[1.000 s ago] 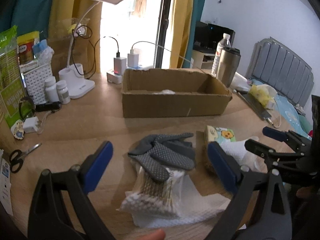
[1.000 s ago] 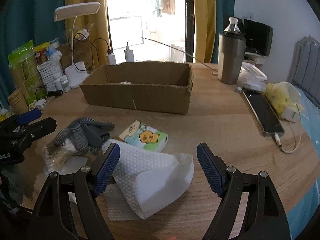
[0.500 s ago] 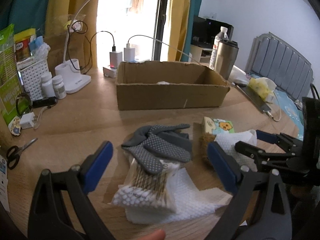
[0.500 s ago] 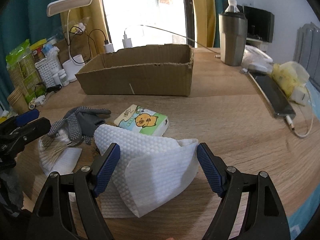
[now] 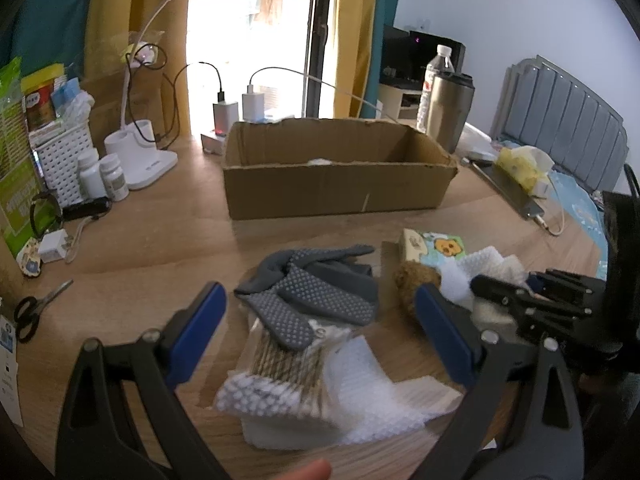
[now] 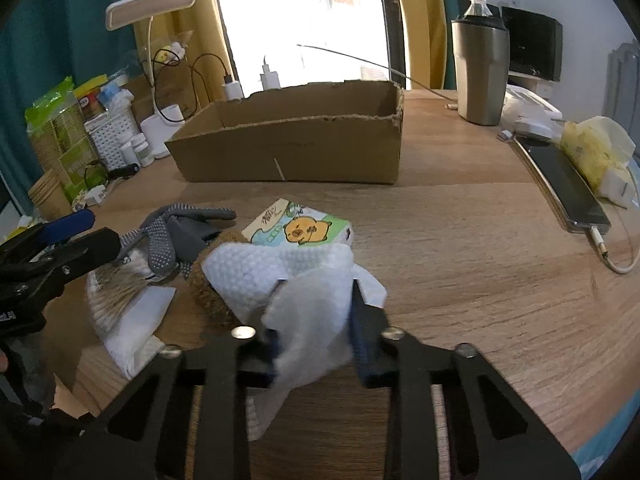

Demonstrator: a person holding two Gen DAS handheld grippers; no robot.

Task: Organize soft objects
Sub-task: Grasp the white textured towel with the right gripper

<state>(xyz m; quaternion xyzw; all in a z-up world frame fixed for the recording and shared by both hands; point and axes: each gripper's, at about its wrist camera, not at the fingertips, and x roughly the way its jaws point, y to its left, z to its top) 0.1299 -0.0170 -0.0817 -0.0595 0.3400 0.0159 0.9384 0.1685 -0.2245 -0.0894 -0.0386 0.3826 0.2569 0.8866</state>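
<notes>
Two tongs, right tongs (image 6: 314, 316) just clamped onto white cloth (image 6: 280, 276) hiding brown fuzzy lump (image 6: 208, 292), left tongs (image 5: 320, 336) wide.

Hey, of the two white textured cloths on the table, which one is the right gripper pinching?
The crumpled white cloth by the cartoon tissue pack: the right gripper has just closed on it. The other cloth lies flat under the cotton swabs.
</notes>
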